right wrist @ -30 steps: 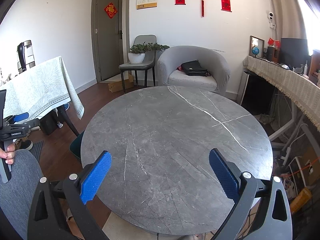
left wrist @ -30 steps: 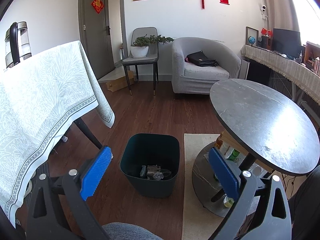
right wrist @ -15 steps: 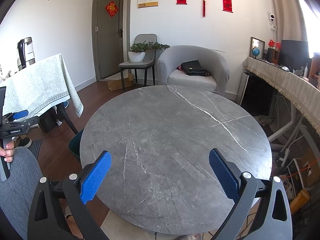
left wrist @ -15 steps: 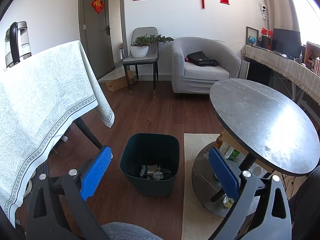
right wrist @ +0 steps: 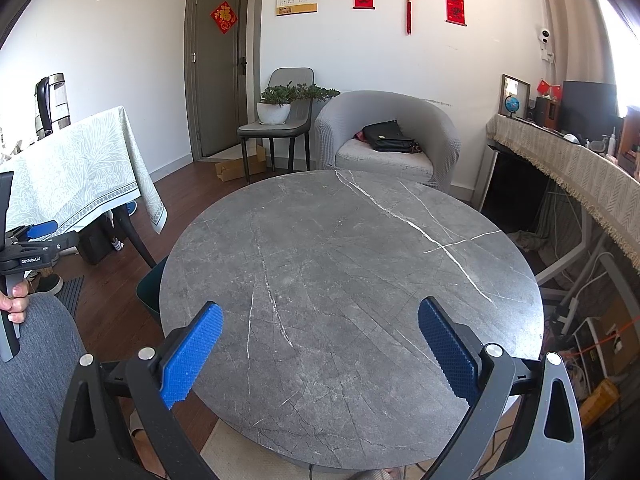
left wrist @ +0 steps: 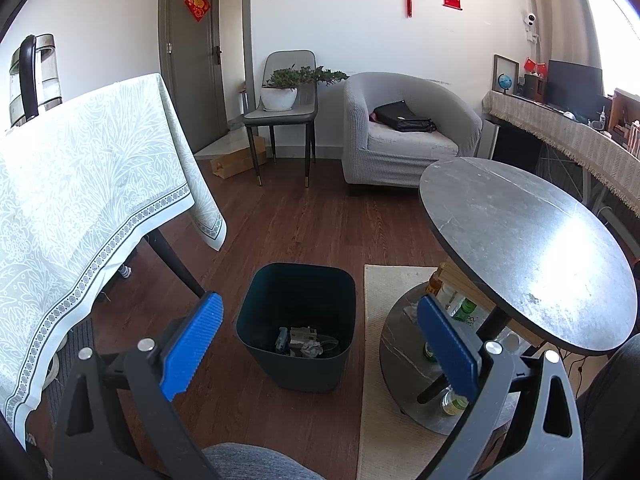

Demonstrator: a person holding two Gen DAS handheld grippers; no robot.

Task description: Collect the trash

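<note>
A dark teal trash bin [left wrist: 298, 372] stands on the wood floor, with crumpled paper and small trash [left wrist: 306, 344] at its bottom. My left gripper [left wrist: 320, 326] hangs open above and in front of the bin, its blue pads wide apart with nothing between them. My right gripper [right wrist: 320, 328] is open over the round grey marble table [right wrist: 360, 248], whose top shows no trash. A sliver of the bin [right wrist: 150, 286] peeks out left of the table in the right wrist view. The left gripper's handle [right wrist: 24, 258], held by a hand, shows there too.
A table with a pale patterned cloth [left wrist: 80, 200] stands left of the bin. Bottles [left wrist: 464, 310] sit on the round table's lower shelf, over a beige rug [left wrist: 384, 420]. A grey armchair [left wrist: 404, 140] with a black bag and a chair with a plant [left wrist: 284, 92] stand at the far wall.
The right gripper has drawn back slightly, so the table sits a little farther off. The left view is nearly unchanged.
</note>
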